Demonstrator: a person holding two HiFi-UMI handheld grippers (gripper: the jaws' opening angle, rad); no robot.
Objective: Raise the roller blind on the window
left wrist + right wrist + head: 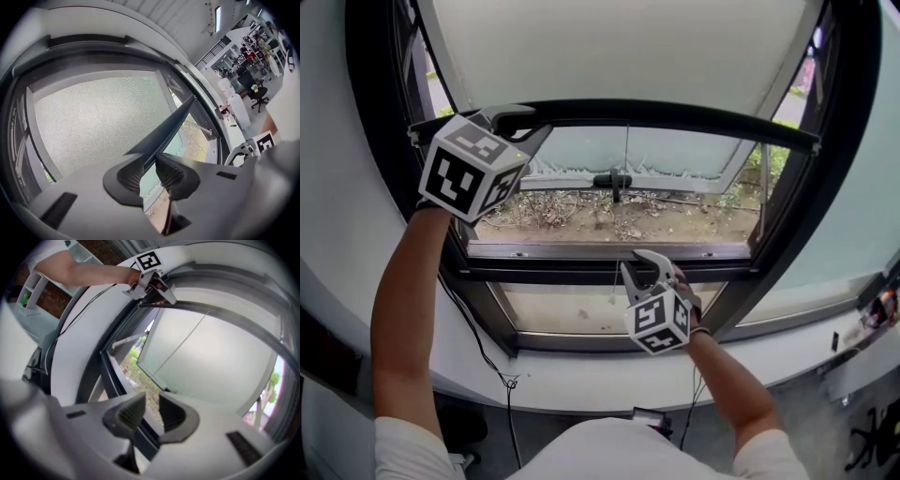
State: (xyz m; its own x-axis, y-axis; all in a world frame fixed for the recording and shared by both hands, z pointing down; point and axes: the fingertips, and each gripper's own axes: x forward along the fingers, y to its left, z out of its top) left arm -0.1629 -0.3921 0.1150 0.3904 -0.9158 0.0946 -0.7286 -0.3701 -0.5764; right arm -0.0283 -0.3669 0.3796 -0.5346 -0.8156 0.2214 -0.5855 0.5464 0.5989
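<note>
I have the left gripper (149, 166) fingers (133, 176) clamped on the left end of the roller blind's (619, 47) bottom bar (694, 118), which runs level to my right; the right gripper (149, 408) sits lower, half-open, empty.

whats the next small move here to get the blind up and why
Probably bring the right gripper up to the blind's bottom bar and grip it. Only the left gripper holds the bar, at its far left end, while the right one sits low by the window frame with its fingers apart on nothing. Two grips should lift it more evenly.
</note>
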